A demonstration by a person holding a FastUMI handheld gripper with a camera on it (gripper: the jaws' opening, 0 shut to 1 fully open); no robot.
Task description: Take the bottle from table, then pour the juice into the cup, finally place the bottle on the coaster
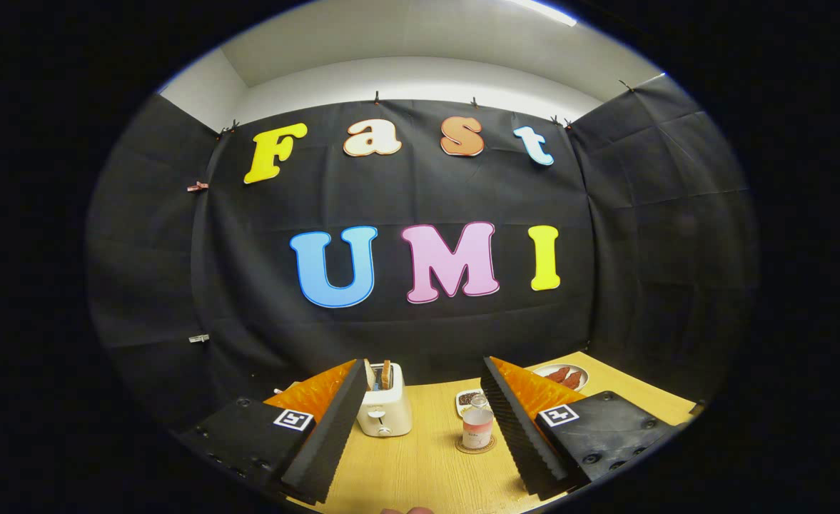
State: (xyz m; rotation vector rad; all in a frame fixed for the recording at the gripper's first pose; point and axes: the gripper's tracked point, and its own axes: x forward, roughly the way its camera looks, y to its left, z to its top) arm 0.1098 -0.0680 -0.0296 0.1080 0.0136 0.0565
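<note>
A small clear bottle [478, 425] with a pale cap and pinkish lower half stands upright on a round brown coaster [475, 447] on the wooden table [427, 464]. My gripper [424, 365] hangs above the table, open wide, with nothing between its fingers. The bottle is ahead of the gap, close to the inner side of the right finger [516, 421] and apart from it. The left finger [330, 428] is well away from it.
A white toaster [385, 404] with two slices of bread in it stands next to the left finger. A small white dish [467, 399] with dark contents sits just behind the bottle. A plate [564, 375] with red food lies beyond the right finger, near the black cloth wall.
</note>
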